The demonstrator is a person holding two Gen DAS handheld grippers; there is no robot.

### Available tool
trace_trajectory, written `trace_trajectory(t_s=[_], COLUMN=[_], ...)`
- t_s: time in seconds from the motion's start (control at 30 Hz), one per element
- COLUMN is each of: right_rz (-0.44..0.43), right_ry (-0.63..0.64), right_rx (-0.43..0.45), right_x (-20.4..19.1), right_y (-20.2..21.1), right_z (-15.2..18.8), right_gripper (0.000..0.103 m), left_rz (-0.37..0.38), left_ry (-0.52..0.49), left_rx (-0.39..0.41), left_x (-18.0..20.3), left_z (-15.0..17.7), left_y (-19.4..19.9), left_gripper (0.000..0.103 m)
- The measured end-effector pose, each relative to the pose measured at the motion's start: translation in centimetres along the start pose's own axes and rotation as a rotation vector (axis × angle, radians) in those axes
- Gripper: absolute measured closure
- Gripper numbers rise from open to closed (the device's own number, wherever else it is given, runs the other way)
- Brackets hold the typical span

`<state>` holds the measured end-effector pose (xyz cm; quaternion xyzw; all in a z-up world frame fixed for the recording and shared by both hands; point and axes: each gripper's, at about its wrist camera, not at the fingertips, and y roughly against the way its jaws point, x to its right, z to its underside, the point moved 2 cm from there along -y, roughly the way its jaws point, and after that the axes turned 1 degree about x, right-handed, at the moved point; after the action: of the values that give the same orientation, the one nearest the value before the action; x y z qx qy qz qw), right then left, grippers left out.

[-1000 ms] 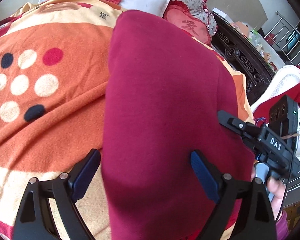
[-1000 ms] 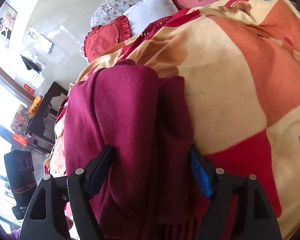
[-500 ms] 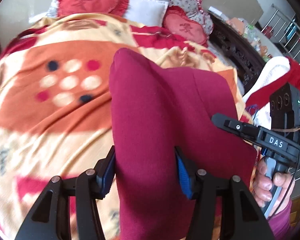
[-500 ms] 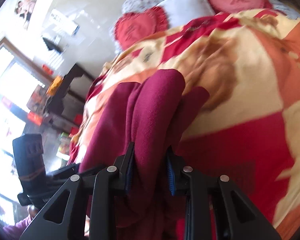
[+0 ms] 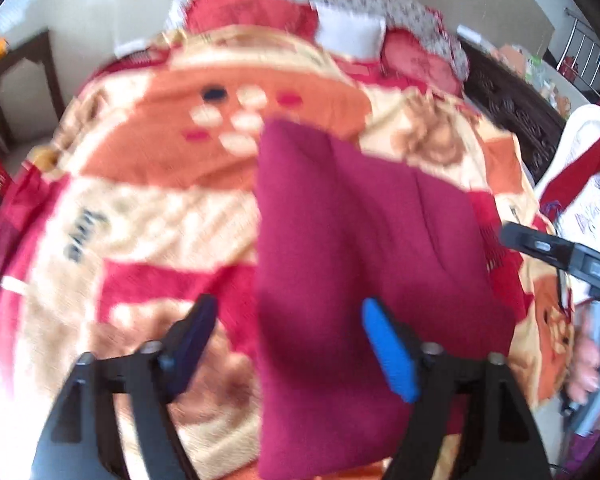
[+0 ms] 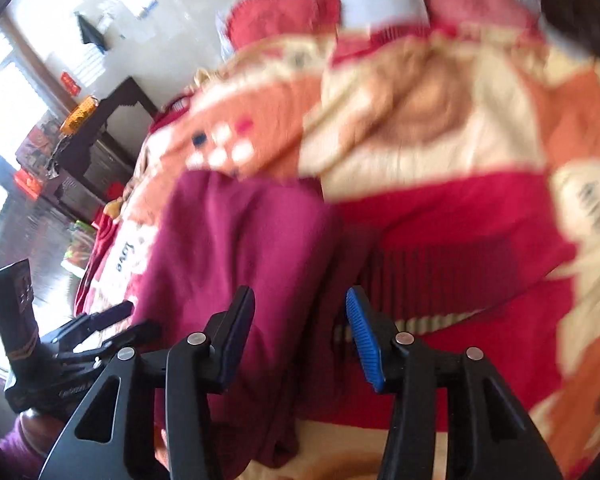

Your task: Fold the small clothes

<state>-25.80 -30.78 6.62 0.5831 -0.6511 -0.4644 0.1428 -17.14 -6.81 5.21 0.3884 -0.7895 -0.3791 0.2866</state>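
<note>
A folded maroon garment [image 5: 340, 248] lies on the patterned blanket [image 5: 148, 208] of a bed. My left gripper [image 5: 290, 344] is open above the garment's near end, its jaws wide apart. The right gripper shows at the right edge of this view [image 5: 556, 252]. In the right wrist view the garment [image 6: 236, 248] lies at lower left, and my right gripper [image 6: 300, 328] is open over its right edge, holding nothing. The left gripper shows there at far left [image 6: 100, 324]. Both views are motion-blurred.
Red heart-shaped cushions [image 5: 252, 12] and a white pillow [image 5: 352, 32] lie at the bed's head. A dark carved bed frame [image 5: 512, 108] runs along the right. White and red bedding [image 5: 576, 148] lies beyond it. A dark side table [image 6: 112, 108] stands by the window.
Both grippers were shut on the garment half a second ago; now both have opened and pulled back and up. The garment lies released on the blanket.
</note>
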Motion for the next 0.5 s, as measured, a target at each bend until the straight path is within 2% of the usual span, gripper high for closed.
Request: trace_trajectory(t_s=[0.07, 0.17, 0.2, 0.27, 0.37, 0.4, 0.5], right_rz=[-0.023, -0.037, -0.031, 0.009, 0.169, 0.190, 0.163], right_ry=[0.050, 0.159, 0.201, 0.277, 0.341, 0.342, 0.317], right_rx=[0.040, 0.046, 0.033, -0.016, -0.111, -0.107, -0.065], right_x=[-1.3, -4.2, -5.2, -6.3, -5.4, -4.7, -4.6], right_y=[1.7, 2.2, 1.5, 0.2, -3.2, -3.8, -2.5], right_z=[-0.3, 0.7, 1.2, 3.0, 6.1, 6.9, 6.8], right_gripper=[0.072, 0.078, 0.083, 0.087, 0.088, 0.088, 0.088], left_rz=[-0.020, -0.037, -0.044, -0.068, -0.106, -0.113, -0.134], left_ry=[0.019, 0.040, 0.042, 0.028, 0.012, 0.010, 0.010], left_rx=[0.053, 0.064, 0.067, 0.085, 0.116, 0.124, 0.145], left_x=[-0.4, -0.6, -0.6, -0.7, -0.7, -0.7, -0.8], left_z=[-0.2, -0.5, -0.5, -0.3, -0.2, 0.0, 0.1], left_y=[0.9, 1.4, 1.6, 2.2, 3.1, 3.3, 4.0], left_gripper=[0.014, 0.014, 0.014, 0.014, 0.014, 0.014, 0.014])
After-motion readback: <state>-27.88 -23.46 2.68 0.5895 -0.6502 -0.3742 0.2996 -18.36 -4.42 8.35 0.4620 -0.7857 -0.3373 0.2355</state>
